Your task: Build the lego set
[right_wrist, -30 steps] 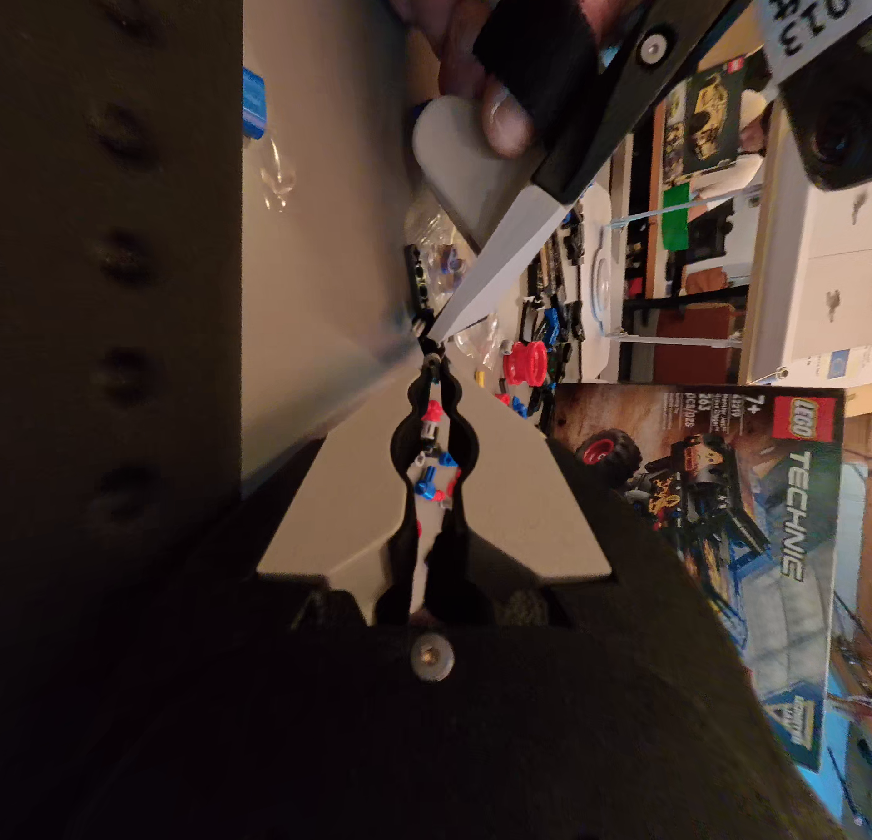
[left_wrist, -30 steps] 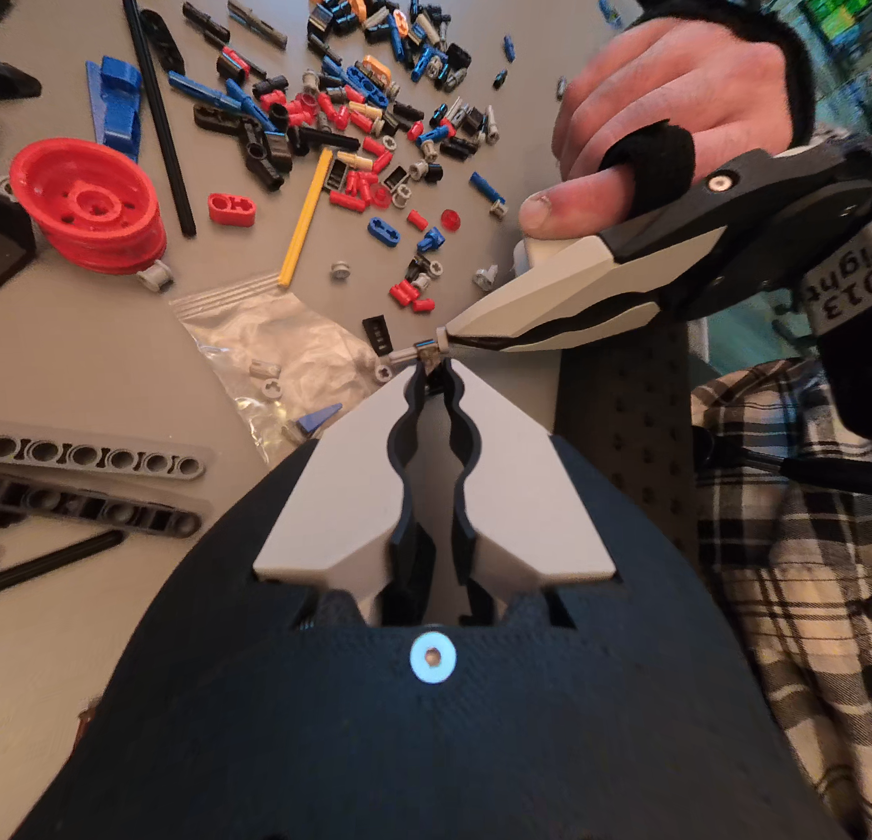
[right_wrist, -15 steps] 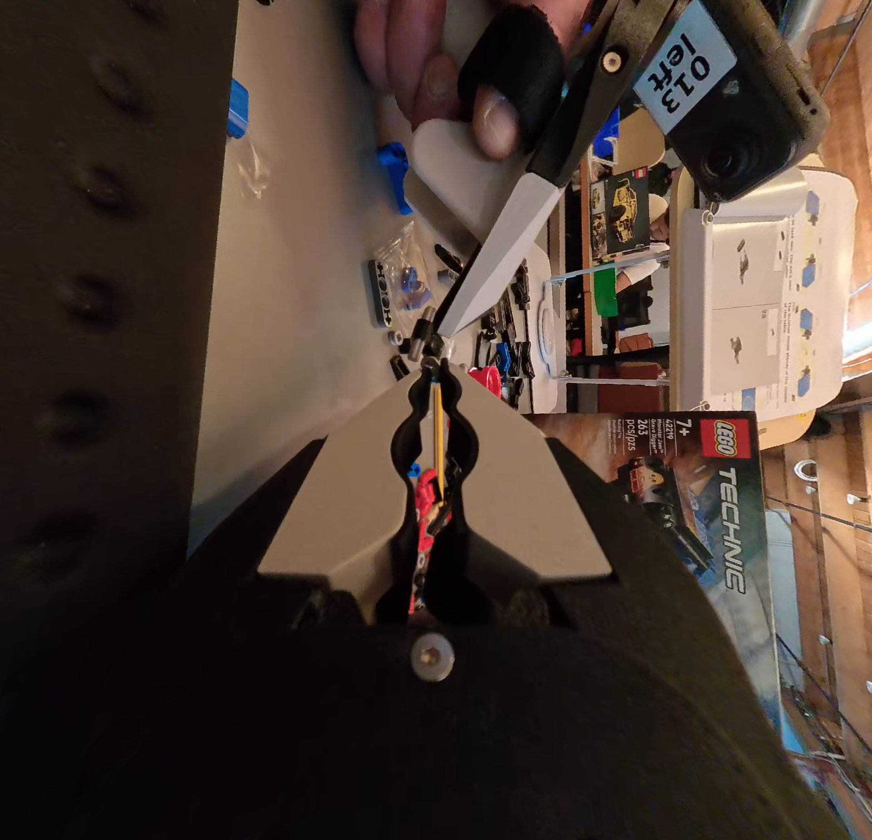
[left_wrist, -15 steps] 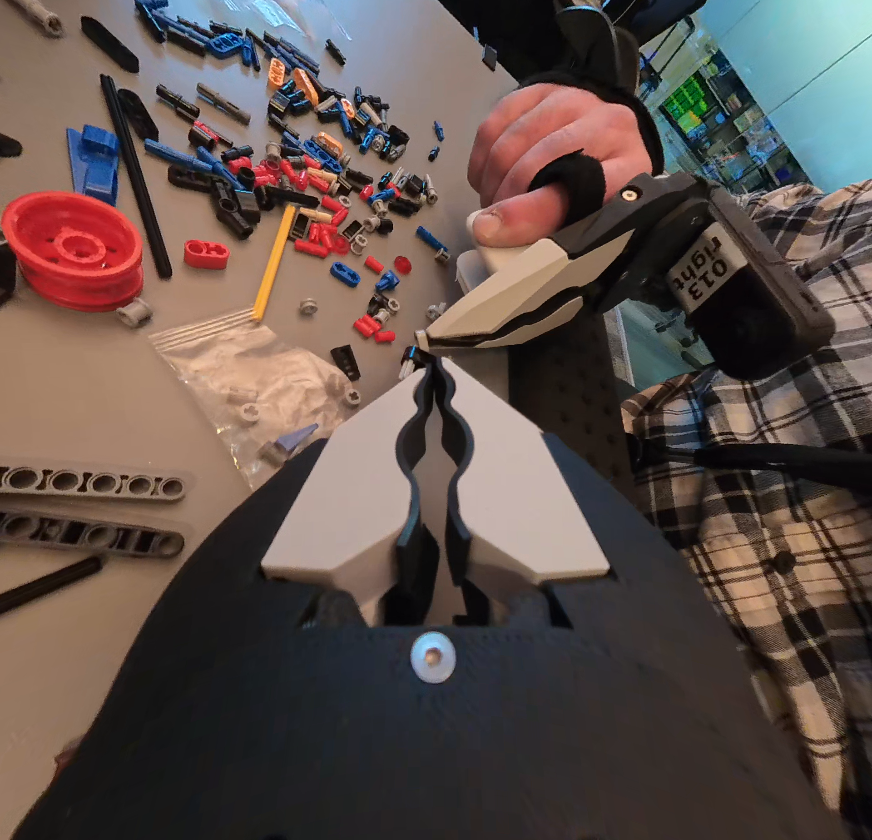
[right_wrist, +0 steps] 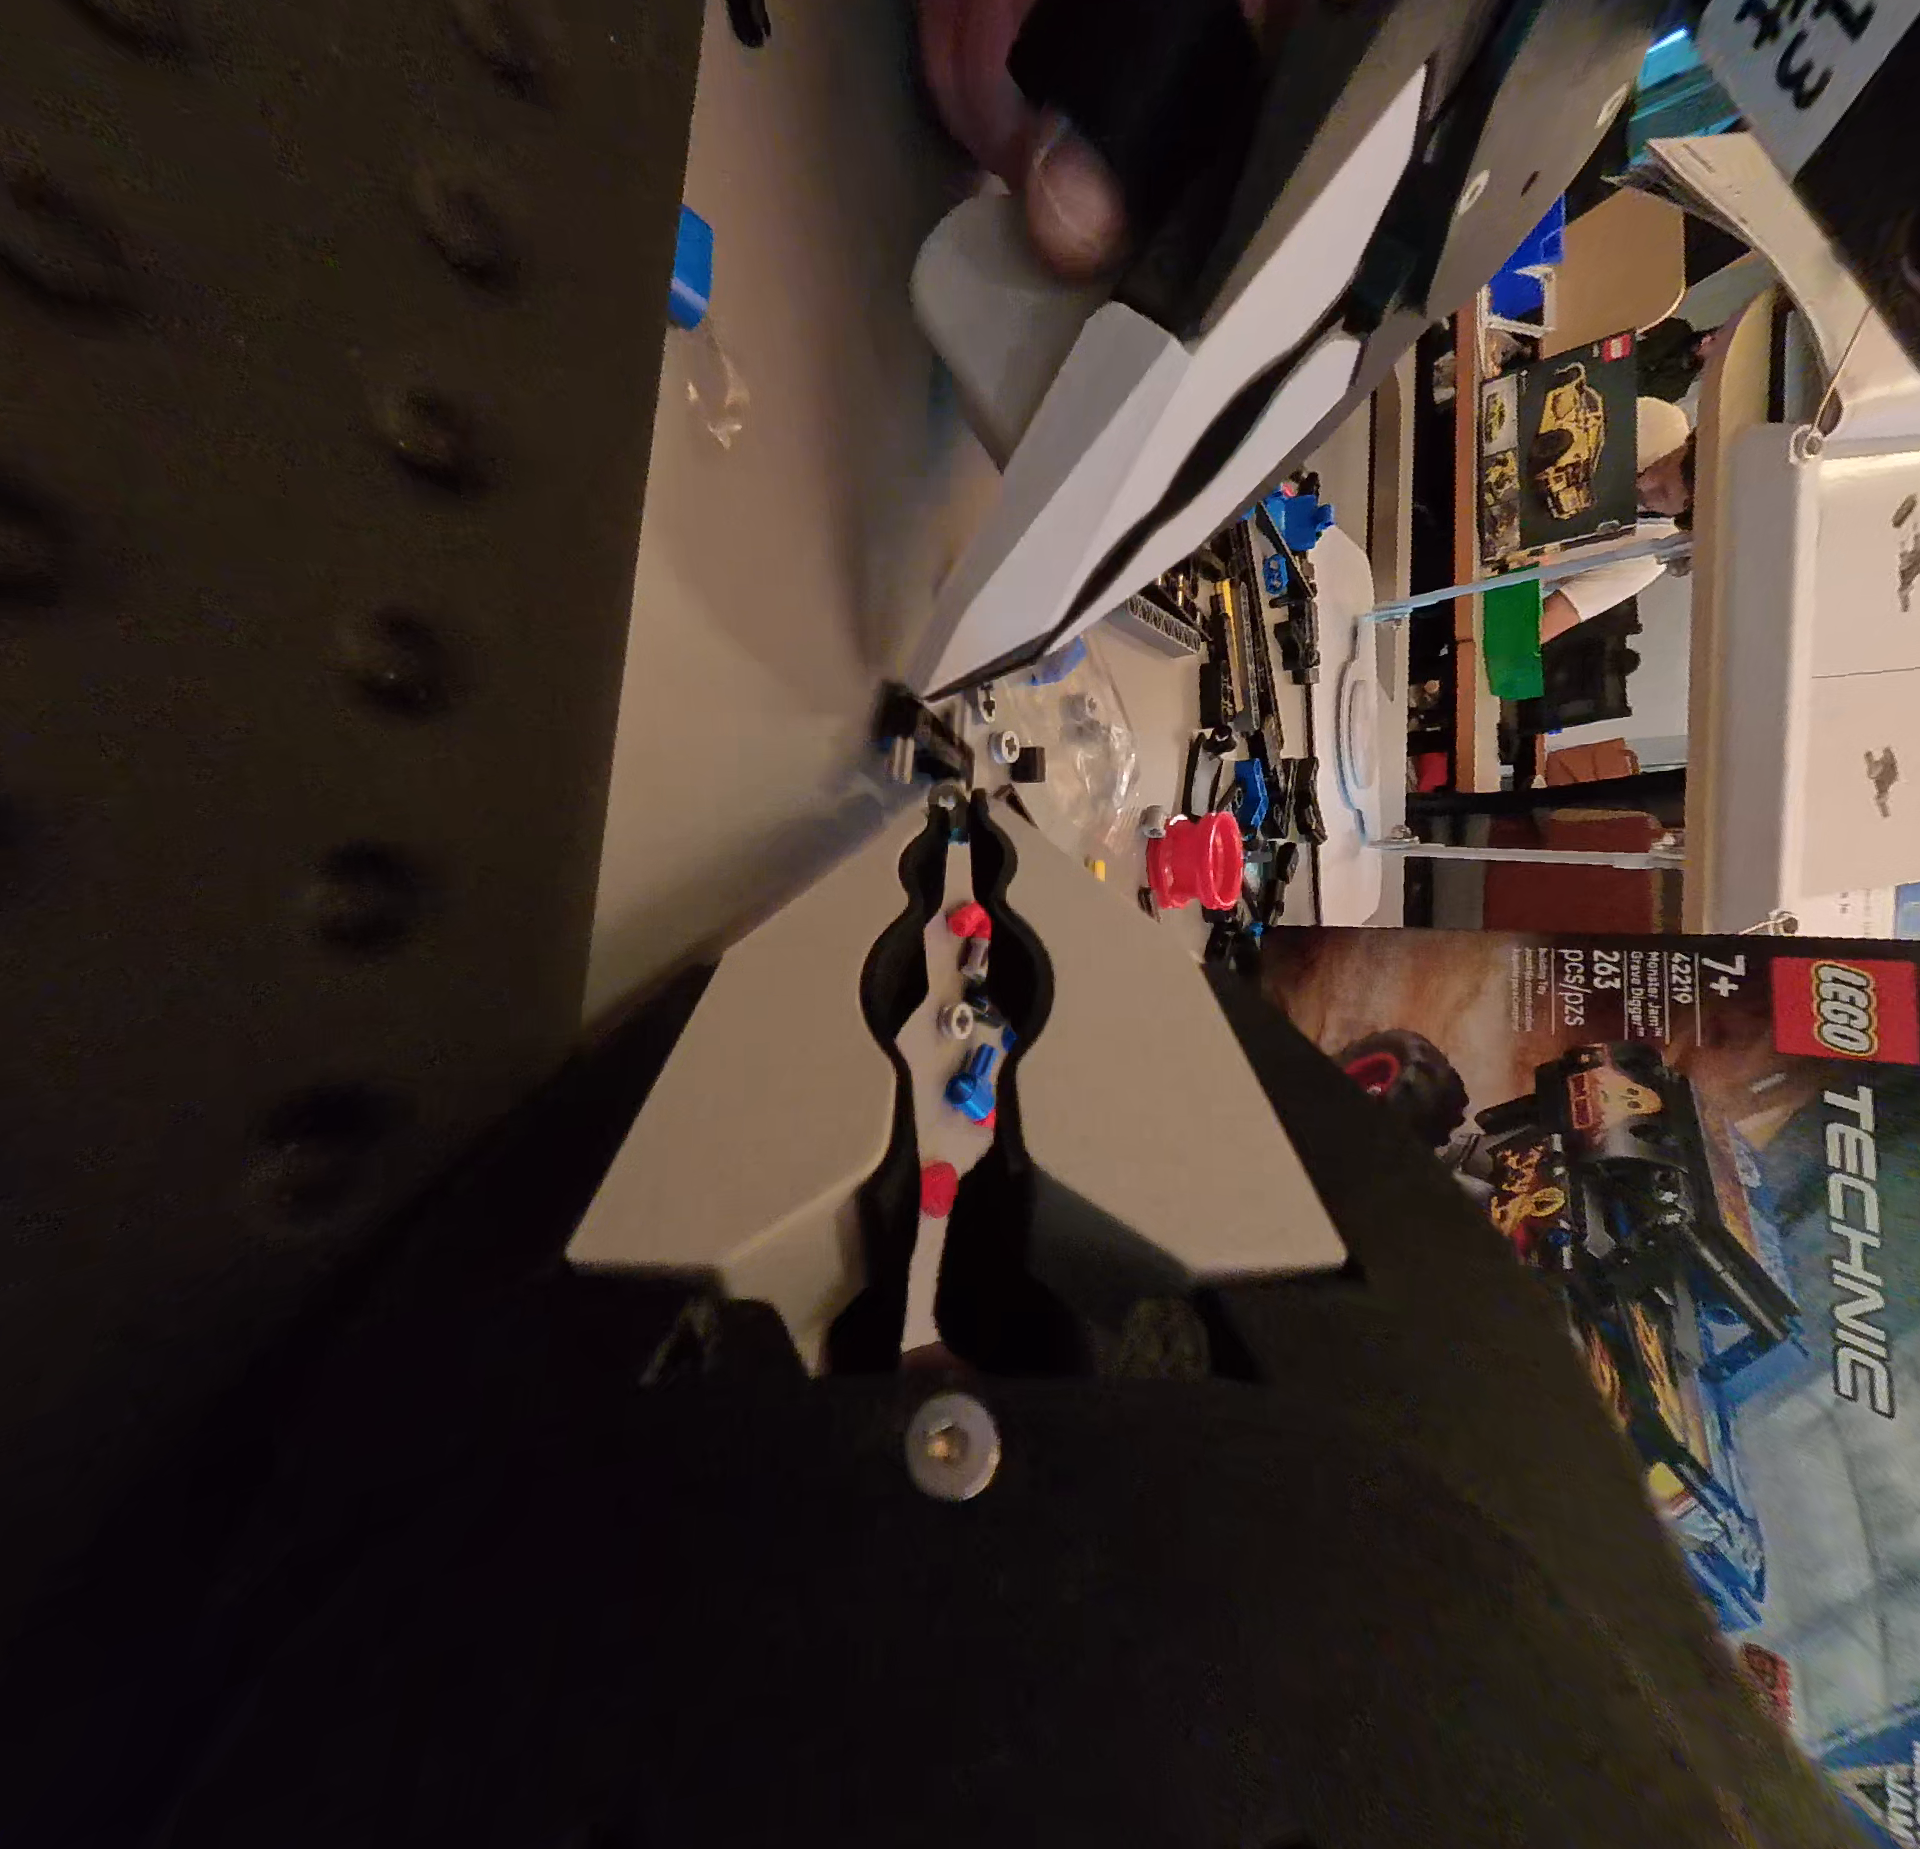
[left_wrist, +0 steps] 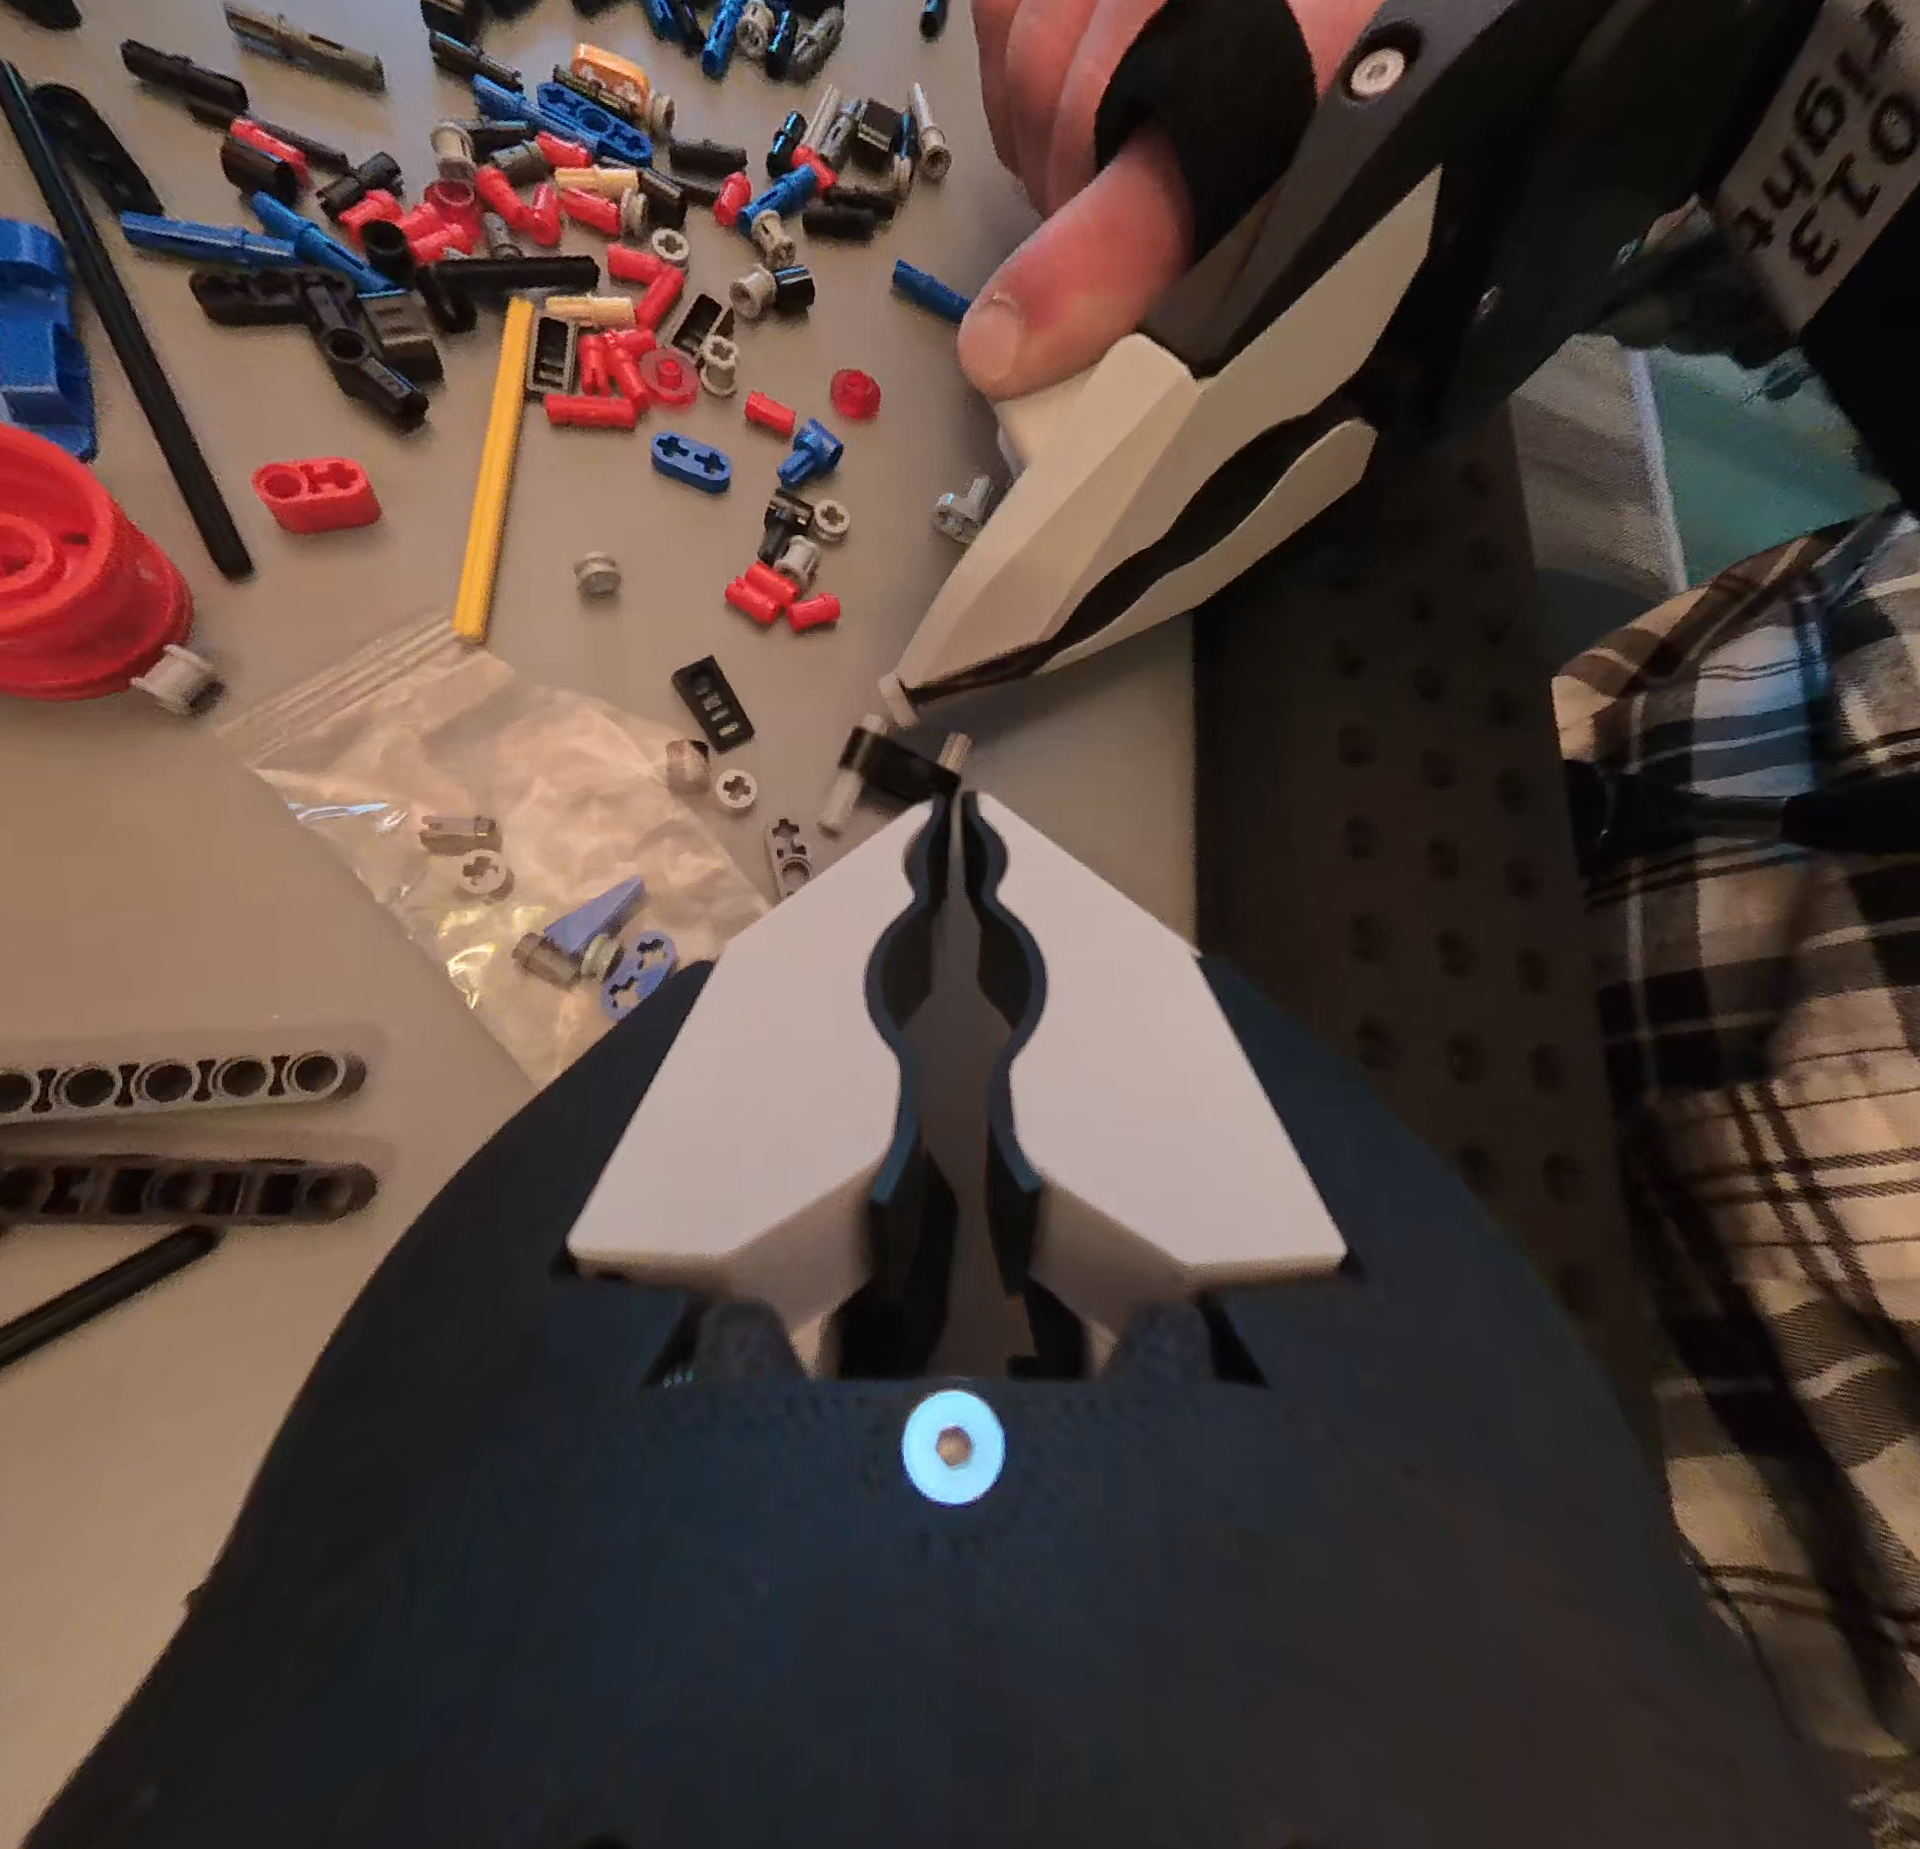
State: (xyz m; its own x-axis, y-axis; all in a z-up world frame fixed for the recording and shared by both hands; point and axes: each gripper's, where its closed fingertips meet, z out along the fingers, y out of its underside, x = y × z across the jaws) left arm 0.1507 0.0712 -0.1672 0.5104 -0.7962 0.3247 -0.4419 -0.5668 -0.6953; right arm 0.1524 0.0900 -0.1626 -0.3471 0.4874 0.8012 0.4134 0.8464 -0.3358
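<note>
Lego parts [left_wrist: 582,210], red, blue and black pins and connectors, lie scattered over the grey table [left_wrist: 125,916] toward 11 o'clock in the left wrist view. A printed Lego box [right_wrist: 1662,1228] fills 4 o'clock in the right wrist view. A black perforated board [left_wrist: 1382,864] stands at the table's edge at 3 o'clock, with a plaid shirt [left_wrist: 1766,1072] beyond it.

The left gripper [left_wrist: 951,807] reaches up from 6 o'clock, its jaws clenched at the tips on a black connector [left_wrist: 899,760] that lies crosswise with grey pin ends sticking out at both sides. The right gripper [left_wrist: 899,696] comes in from 2 o'clock, held by a hand [left_wrist: 1091,137], its point just beside the connector at 12 o'clock of it. In its own view the right gripper [right_wrist: 961,810] has its jaws drawn together with a small grey bit at the very end; whether that bit is pinched cannot be made out.

A red wheel [left_wrist: 62,573] sits at 9 o'clock. A clear plastic bag [left_wrist: 499,812] with a few small parts lies at 10 o'clock of the left gripper. Two holed beams, one grey [left_wrist: 177,1082] and one dark [left_wrist: 177,1191], lie side by side at 8 o'clock. A yellow axle [left_wrist: 497,469] rests between the heap and the bag.
</note>
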